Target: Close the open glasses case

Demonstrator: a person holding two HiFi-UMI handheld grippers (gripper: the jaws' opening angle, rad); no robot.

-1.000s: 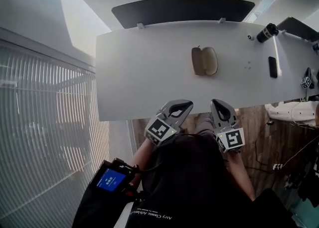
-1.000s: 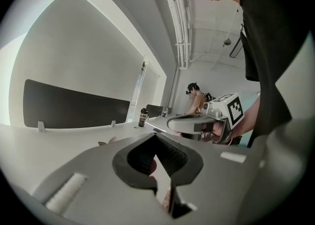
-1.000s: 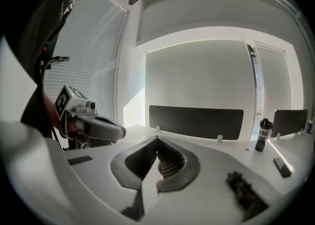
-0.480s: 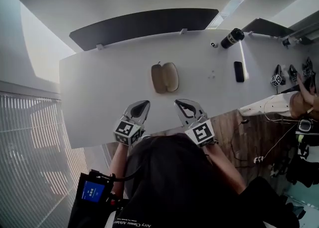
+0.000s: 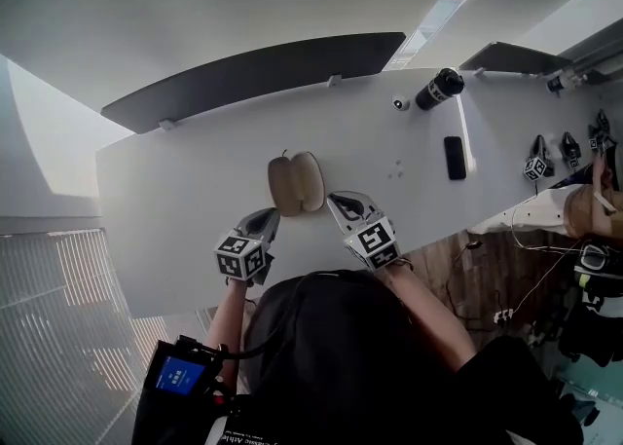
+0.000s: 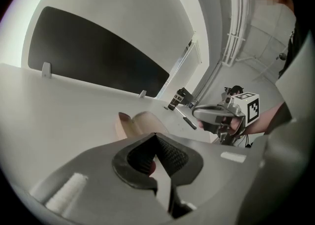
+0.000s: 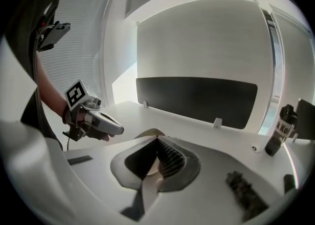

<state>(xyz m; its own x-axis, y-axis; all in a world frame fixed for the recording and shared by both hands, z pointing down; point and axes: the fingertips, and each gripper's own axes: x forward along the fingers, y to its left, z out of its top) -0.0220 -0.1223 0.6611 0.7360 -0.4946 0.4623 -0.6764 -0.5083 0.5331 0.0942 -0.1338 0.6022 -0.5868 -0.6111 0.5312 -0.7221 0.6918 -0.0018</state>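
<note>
Item: open glasses case [image 5: 296, 183]; tan, two rounded halves laid side by side, hollow sides up; placed on the white counter [image 5: 175, 202], at the centre of the head view.

Left claw [image 5: 272, 216]: tips brought together, nothing held between them; set at the lower left of the case, near its edge; contact cannot be determined; marker cube carried at the rear, over the counter's near edge.

Right claw [image 5: 338, 202]: tips likewise pressed together, nothing gripped; placed at the lower right of the case, near its edge; contact cannot be determined; in its own view only the rim of the case is seen above the closed tips.

Other entries: dark panel [image 5: 255, 67] fixed along the far edge of the counter; black bottle [image 5: 438, 90] lying at the upper right, well apart from the case; small round white object [image 5: 400, 102] just beside the bottle; flat black device [image 5: 455, 157] lying at the right of the counter; small screen lit blue [image 5: 177, 375] seen at the lower left of the head view, off the counter.
</note>
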